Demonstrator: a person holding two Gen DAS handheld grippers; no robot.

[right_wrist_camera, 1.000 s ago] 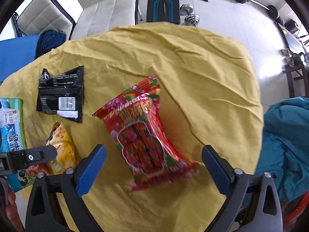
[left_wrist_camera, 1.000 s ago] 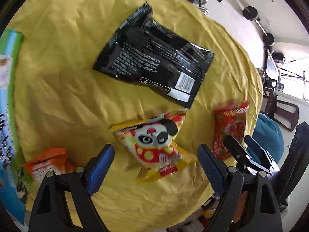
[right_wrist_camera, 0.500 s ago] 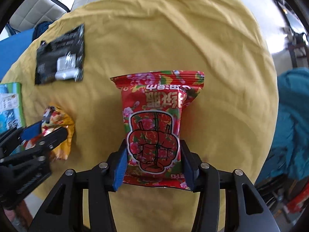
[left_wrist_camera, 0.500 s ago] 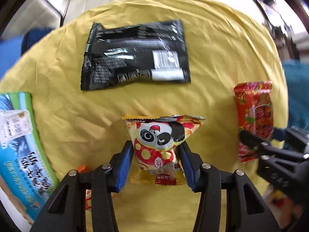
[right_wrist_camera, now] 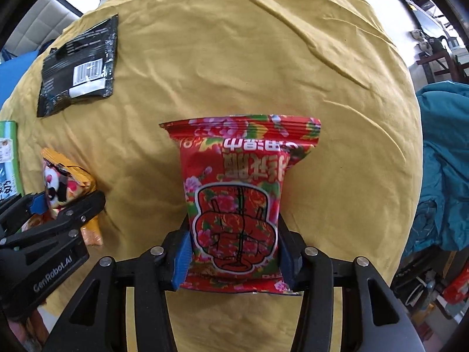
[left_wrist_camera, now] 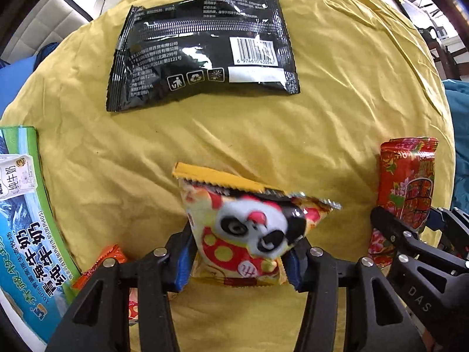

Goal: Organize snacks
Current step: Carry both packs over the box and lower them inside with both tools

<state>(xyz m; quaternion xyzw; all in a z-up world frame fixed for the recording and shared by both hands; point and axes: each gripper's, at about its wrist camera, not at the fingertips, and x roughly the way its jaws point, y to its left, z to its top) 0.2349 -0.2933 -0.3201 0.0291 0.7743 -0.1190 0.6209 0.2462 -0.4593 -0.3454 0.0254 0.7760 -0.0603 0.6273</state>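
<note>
Black packet [left_wrist_camera: 202, 50] beyond, left hand-held gripper [left_wrist_camera: 239, 259] pinching panda bag [left_wrist_camera: 249, 228], right hand-held gripper [right_wrist_camera: 233, 259] pinching red bag [right_wrist_camera: 237, 202]

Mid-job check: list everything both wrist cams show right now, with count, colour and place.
panda snack bag: 1, yellow and red, clamped in left gripper
floral snack bag: 1, red, clamped in right gripper
black packet: 1, black, barcode side up, far part of cloth
orange packet: 1, orange, beside milk carton
milk carton: 1, blue-green, left edge
tablecloth: 1, yellow, under everything
left gripper: 1, black, blue pads
right gripper: 1, black, blue pads
</note>
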